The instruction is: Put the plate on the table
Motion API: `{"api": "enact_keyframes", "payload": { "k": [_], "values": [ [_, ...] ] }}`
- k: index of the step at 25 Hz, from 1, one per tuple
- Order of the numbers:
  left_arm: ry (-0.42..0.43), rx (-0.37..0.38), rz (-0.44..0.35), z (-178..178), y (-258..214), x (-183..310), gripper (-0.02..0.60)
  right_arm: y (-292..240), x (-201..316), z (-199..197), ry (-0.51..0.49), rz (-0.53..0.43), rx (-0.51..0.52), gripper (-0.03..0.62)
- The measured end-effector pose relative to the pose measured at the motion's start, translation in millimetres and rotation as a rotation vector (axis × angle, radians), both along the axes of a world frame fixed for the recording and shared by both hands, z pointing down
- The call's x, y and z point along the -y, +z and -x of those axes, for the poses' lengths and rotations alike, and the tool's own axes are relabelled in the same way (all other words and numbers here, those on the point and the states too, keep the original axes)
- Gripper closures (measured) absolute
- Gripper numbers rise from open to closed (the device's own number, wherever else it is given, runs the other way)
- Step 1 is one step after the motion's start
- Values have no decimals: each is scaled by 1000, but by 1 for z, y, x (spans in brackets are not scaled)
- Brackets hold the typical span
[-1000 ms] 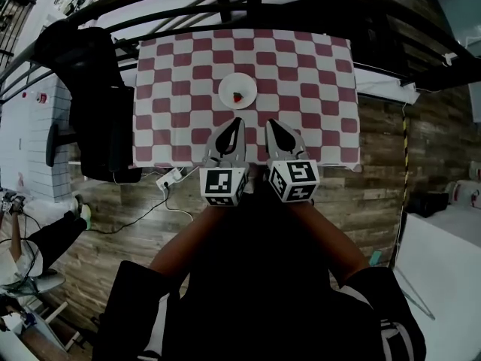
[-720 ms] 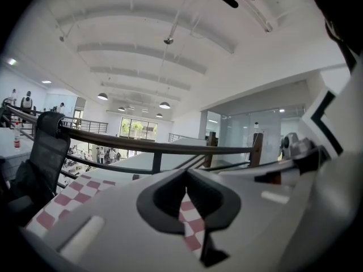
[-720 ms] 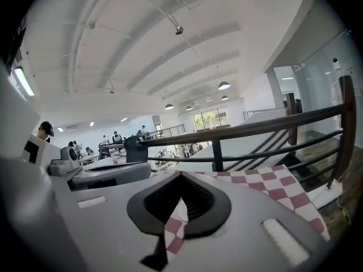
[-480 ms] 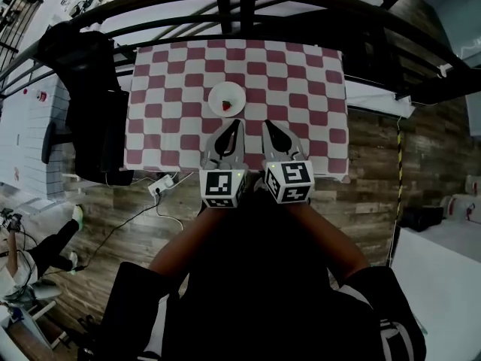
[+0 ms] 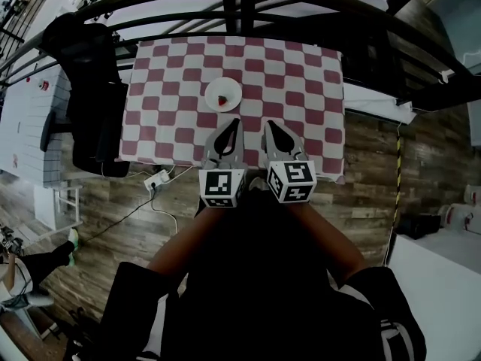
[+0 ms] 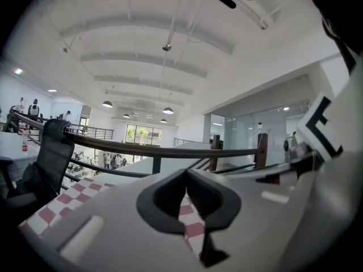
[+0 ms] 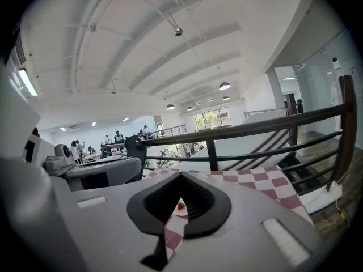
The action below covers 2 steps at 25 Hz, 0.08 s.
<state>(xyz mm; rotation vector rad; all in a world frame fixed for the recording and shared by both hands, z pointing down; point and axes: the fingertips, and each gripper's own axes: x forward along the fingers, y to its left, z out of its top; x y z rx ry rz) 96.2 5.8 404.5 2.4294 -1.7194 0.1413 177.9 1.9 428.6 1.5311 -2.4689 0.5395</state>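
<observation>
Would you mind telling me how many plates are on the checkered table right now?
1. The white plate sits on the checkered table, just beyond the left gripper, with a small red item on it. No other plate shows.

Left gripper, fingers together, before checkered table and dark railing

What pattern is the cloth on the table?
Red-and-white checks on the tablecloth, best in head view.

A: What's underfoot?
B: Brown wood-plank floor, with a black office chair at left.
A: And above?
B: A black curved metal railing; a white arched ceiling with round hanging lamps.
</observation>
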Motion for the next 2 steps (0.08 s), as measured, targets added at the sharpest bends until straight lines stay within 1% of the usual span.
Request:
{"api": "enact_keyframes", "payload": {
  "k": [2],
  "values": [
    [-4, 3, -1, -4, 3, -7, 571, 2, -6, -5, -1, -1, 4, 595]
  ]
}}
